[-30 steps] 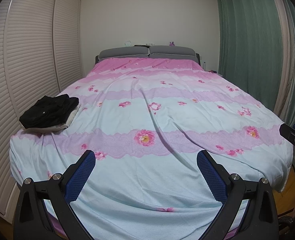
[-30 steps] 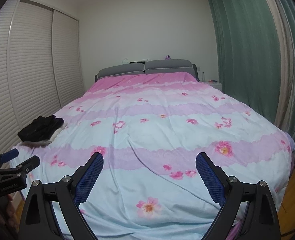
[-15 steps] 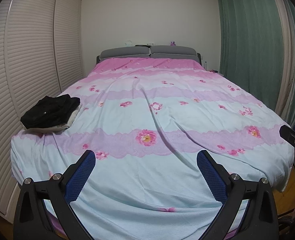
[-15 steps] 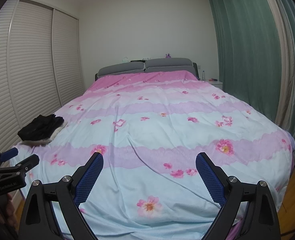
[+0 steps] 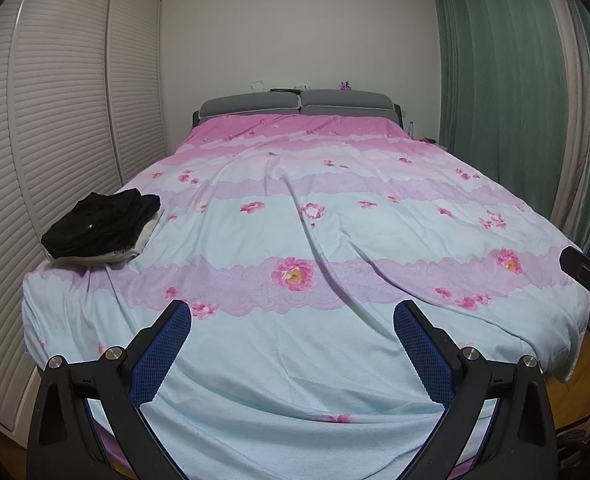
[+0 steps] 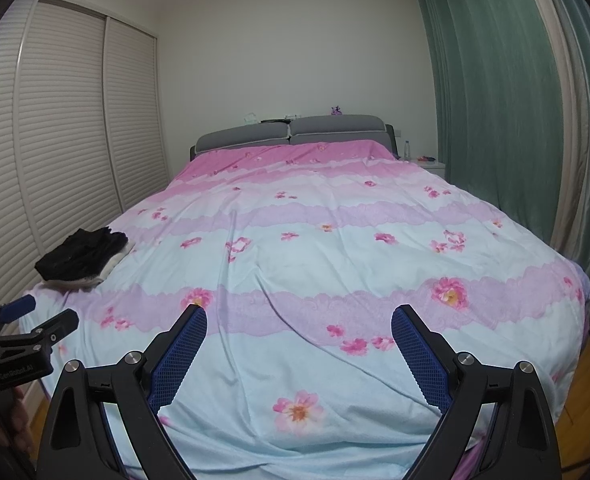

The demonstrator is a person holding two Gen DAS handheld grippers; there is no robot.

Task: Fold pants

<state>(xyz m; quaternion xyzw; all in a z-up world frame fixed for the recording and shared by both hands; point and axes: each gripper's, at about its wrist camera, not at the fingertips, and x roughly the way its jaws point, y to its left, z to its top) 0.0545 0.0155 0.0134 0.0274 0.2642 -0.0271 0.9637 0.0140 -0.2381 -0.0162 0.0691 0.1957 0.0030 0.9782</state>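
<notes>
Floral bed; louvred wardrobe; green curtains

- Bed fills both views, under a floral cover banded pale blue, lilac and pink, creased down the middle.
- At 9 o'clock near the left edge: black pants, bunched, lying on a white folded garment.
- Grey headboard at 12 o'clock, cover drawn up to it.
</notes>
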